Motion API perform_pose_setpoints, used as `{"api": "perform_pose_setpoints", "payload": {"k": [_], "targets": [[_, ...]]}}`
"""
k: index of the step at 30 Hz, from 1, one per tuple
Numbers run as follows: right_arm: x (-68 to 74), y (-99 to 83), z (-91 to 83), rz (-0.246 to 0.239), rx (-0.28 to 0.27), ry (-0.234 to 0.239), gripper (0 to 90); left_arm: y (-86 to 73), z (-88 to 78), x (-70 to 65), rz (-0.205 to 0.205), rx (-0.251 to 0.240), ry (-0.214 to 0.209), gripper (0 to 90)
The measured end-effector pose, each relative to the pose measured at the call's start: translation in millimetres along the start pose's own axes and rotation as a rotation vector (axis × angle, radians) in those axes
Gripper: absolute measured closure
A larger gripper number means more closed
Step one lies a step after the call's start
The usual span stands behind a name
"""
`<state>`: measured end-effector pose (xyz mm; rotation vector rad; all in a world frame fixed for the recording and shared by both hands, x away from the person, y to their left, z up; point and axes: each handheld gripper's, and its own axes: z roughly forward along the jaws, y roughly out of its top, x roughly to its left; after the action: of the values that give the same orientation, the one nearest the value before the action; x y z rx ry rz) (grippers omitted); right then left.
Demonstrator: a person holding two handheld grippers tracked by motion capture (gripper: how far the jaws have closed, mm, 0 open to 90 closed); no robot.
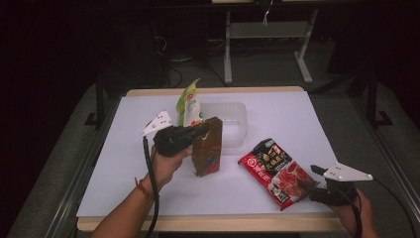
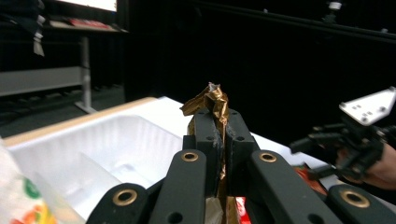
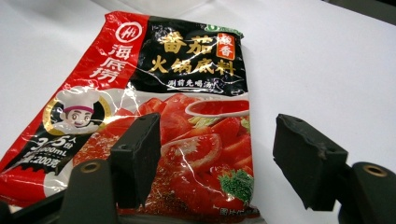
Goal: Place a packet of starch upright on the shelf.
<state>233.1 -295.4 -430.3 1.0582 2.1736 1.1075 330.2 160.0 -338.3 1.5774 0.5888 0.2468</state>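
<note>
My left gripper (image 1: 204,128) is shut on the crumpled top edge of a brown and gold packet (image 1: 207,149), which stays upright beneath it near the middle of the table. In the left gripper view the jaws (image 2: 217,124) pinch the gold foil (image 2: 211,100) tightly. A red and black hot pot sauce packet (image 1: 274,170) lies flat at the front right. My right gripper (image 1: 309,177) stands open at that packet's near corner. In the right gripper view the red packet (image 3: 177,93) lies between and beyond the spread jaws (image 3: 217,149), and the pads are not pressing on it.
A clear plastic container (image 1: 232,120) sits at the back of the white table (image 1: 292,119), just behind the brown packet. A green and white pouch (image 1: 189,105) stands at its left end. In the left gripper view, the container (image 2: 107,144) lies to the left.
</note>
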Motion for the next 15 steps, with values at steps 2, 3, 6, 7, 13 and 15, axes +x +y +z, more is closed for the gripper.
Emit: {"api": "perform_pose_setpoints", "payload": {"k": [2,3,6,7,13,15], "targets": [[0.0,-0.1,-0.8,0.008,-0.004,0.001,31.6,4.7,-0.8,-0.3,0.007,-0.017,0.011,86.9],[-0.1,0.0,-1.2,0.008,-0.007,0.001,31.6,7.7,-0.9,-0.5,0.013,-0.021,0.015,86.9],[-0.1,0.3,-2.5,0.012,-0.018,0.0,31.6,16.7,-0.8,-0.2,0.033,-0.042,0.045,86.9],[-0.2,0.2,-2.8,0.016,-0.019,-0.002,31.6,18.8,-0.5,0.1,0.041,-0.044,0.054,86.9],[-0.4,-0.5,-4.1,0.019,-0.018,-0.006,31.6,36.0,1.3,5.6,0.057,-0.09,0.103,86.9],[-0.5,-0.7,-4.4,0.02,-0.018,-0.006,31.6,40.9,4.6,7.5,0.076,-0.087,0.14,86.9]]}}
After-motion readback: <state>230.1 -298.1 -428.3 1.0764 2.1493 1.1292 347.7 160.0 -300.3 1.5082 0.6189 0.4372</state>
